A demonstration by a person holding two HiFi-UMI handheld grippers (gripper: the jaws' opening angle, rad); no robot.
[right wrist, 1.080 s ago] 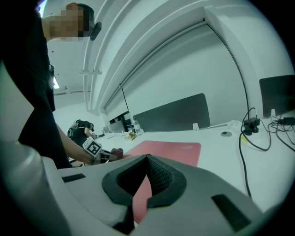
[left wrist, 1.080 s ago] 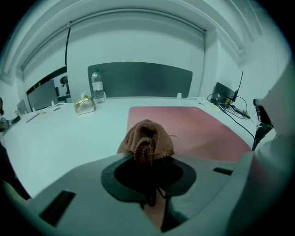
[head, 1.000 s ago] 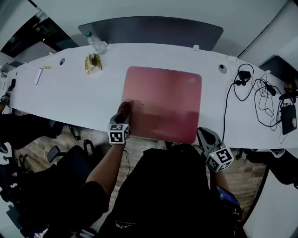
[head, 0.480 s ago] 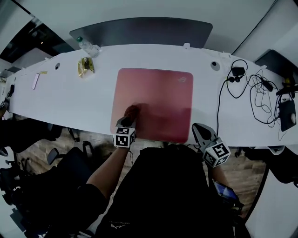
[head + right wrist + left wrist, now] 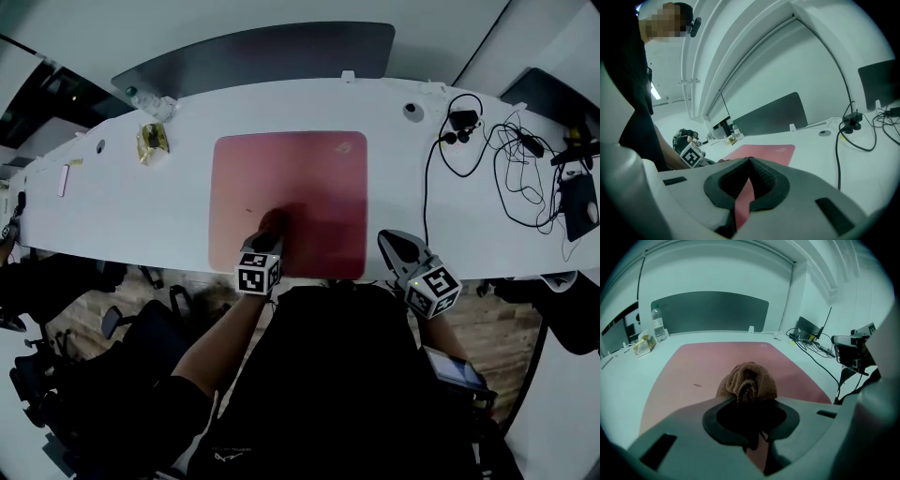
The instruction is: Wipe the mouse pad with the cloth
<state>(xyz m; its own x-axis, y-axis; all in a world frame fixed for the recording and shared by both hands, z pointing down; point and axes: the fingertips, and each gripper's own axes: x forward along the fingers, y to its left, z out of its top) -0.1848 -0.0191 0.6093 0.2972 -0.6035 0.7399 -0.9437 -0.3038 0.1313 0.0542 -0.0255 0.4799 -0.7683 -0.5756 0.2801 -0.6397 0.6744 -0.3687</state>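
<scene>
Head view: left gripper [image 5: 269, 232], forearm outstretched, clamped on cloth [image 5: 275, 220] atop mouse pad [image 5: 309, 173]; right gripper [image 5: 386, 240] closed, empty.

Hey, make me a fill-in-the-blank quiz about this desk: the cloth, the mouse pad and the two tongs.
1. The left tongs are shut on a brown ____.
2. The cloth sits on the mouse pad, which lies on a ____ desk.
3. The right tongs are shut and hold ____.
4. In the head view, the black cables lie to the mouse pad's ____.

Missing words: cloth; white; nothing; right.
</scene>
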